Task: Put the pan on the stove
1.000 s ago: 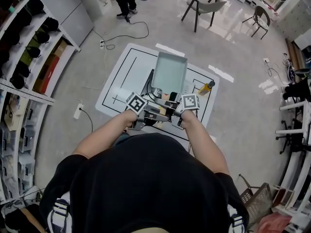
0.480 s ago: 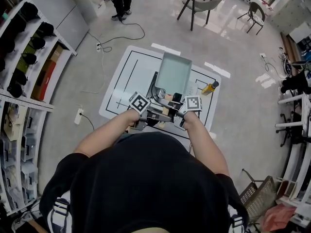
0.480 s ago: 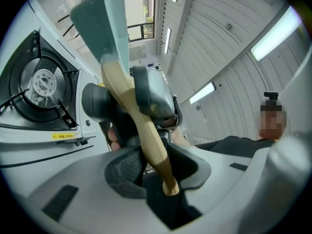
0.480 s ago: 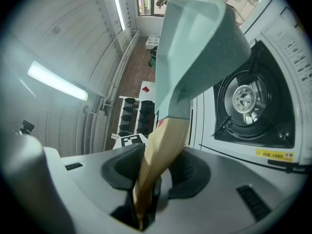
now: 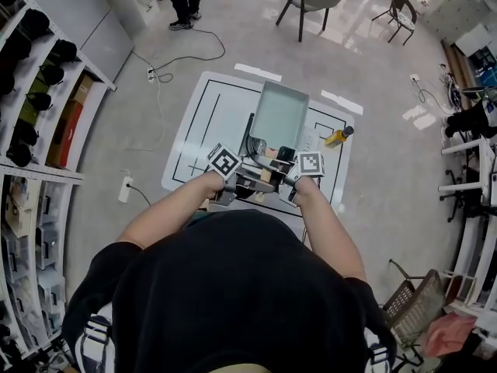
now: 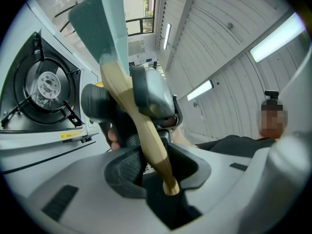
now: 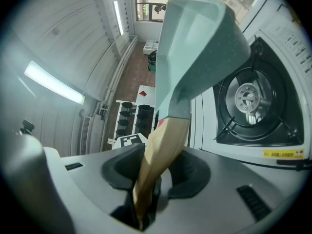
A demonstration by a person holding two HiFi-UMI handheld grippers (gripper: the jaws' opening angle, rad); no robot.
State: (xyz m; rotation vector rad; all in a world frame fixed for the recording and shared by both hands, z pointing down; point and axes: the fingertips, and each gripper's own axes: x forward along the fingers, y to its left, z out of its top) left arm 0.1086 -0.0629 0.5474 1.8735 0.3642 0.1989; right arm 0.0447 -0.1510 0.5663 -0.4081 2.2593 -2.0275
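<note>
The pan (image 5: 279,115) is a pale sea-green, faintly speckled, with a light tan wooden handle (image 7: 158,160). The stove (image 6: 44,87) is white, with a black burner ring, a silver cap and a small yellow label strip. The tabletop (image 5: 202,115) is white, ruled with thin black lines. At about three o'clock from the pan lies a yellow bottle (image 5: 339,136). The left tongs (image 6: 158,167) and right tongs (image 7: 151,179) are grey, and each carries a cube of black-and-white square markers.
</note>
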